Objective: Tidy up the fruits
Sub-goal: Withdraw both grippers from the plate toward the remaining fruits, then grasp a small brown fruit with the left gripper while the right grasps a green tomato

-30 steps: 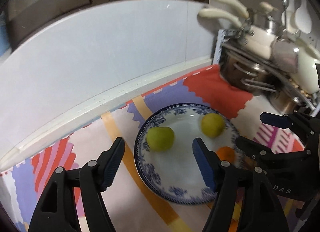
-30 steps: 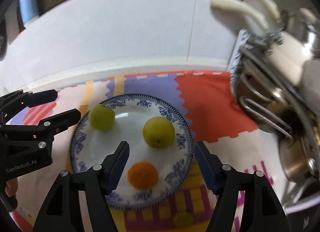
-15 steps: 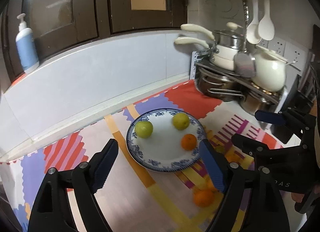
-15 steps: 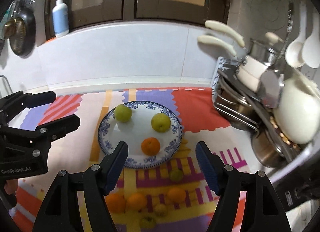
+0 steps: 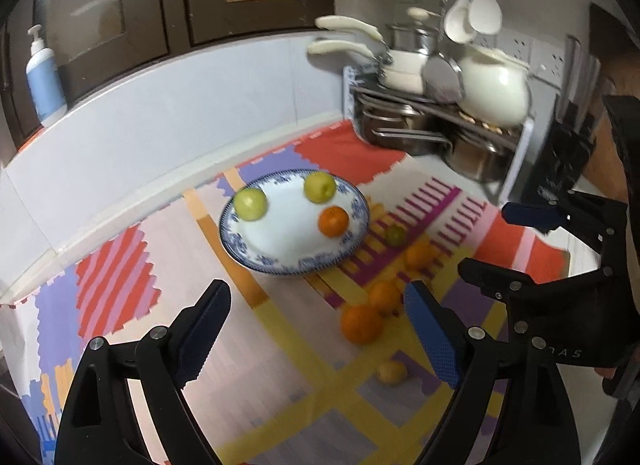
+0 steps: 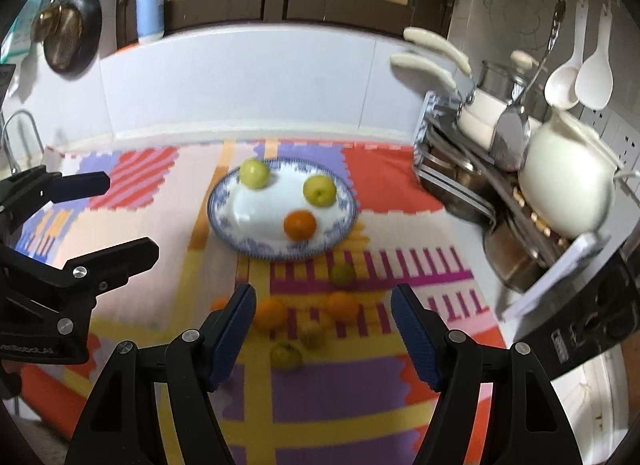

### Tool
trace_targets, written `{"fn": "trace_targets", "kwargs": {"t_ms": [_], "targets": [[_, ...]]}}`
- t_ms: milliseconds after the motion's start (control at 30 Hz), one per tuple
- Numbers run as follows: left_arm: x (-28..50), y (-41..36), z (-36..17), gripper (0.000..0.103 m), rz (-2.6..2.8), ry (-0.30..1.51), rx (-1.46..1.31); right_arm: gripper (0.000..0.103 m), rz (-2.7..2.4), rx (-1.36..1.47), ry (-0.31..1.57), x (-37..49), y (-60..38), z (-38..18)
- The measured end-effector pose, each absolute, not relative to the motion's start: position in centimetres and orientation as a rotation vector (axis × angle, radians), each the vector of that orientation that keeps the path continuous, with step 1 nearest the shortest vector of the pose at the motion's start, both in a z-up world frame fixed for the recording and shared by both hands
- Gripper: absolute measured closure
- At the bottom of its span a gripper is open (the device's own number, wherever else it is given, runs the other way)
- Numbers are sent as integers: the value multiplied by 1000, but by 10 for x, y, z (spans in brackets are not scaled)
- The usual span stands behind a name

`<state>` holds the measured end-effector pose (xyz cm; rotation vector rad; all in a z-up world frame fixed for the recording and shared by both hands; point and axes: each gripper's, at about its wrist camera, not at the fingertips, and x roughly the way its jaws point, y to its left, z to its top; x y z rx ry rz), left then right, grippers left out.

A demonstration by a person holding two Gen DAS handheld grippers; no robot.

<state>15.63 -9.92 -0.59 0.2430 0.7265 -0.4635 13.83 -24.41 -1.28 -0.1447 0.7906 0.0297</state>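
the blue-rimmed plate (image 6: 224, 221) sits on the patterned mat (image 6: 360, 397) covering the table, at twelve o'clock from both grippers and well apart from them. on it lie two green fruits, one (image 6: 253, 173) at eleven o'clock on the plate and one (image 6: 319, 190) at one o'clock, plus an orange (image 6: 299, 224) near its six o'clock edge. loose oranges (image 6: 271, 313) and small green fruits (image 6: 285, 354) lie scattered on the mat at six o'clock from the plate. the left gripper (image 5: 316, 341) has just been opening and stands released, nothing between its jaws. the right gripper (image 6: 323, 339) is also released, its jaws apart over the loose fruit, touching none.
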Motion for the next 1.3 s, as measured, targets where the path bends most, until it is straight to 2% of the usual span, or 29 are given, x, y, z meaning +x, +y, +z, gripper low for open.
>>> {"fn": "trace_targets", "kwargs": {"t_ms": [333,567,700,833,1000,1133,1300], "targets": [[140,-111,-51,16,-530,819,296,33,83,-125,913,121,-247,-63],[136,-121,-79,24,-591,899,299,42,115,-105,982,121,-252,-92],[137,-124,-91,31,-610,938,280,43,118,-93,992,120,-254,-100],[140,-125,-100,34,-632,956,246,45,131,-93,989,121,-252,-104],[147,-126,-109,47,-646,999,200,48,145,-64,979,129,-253,-106],[149,-130,-113,53,-659,1007,204,50,154,-59,985,135,-254,-110],[152,-134,-118,74,-679,1025,198,53,170,-17,986,144,-256,-112]]}}
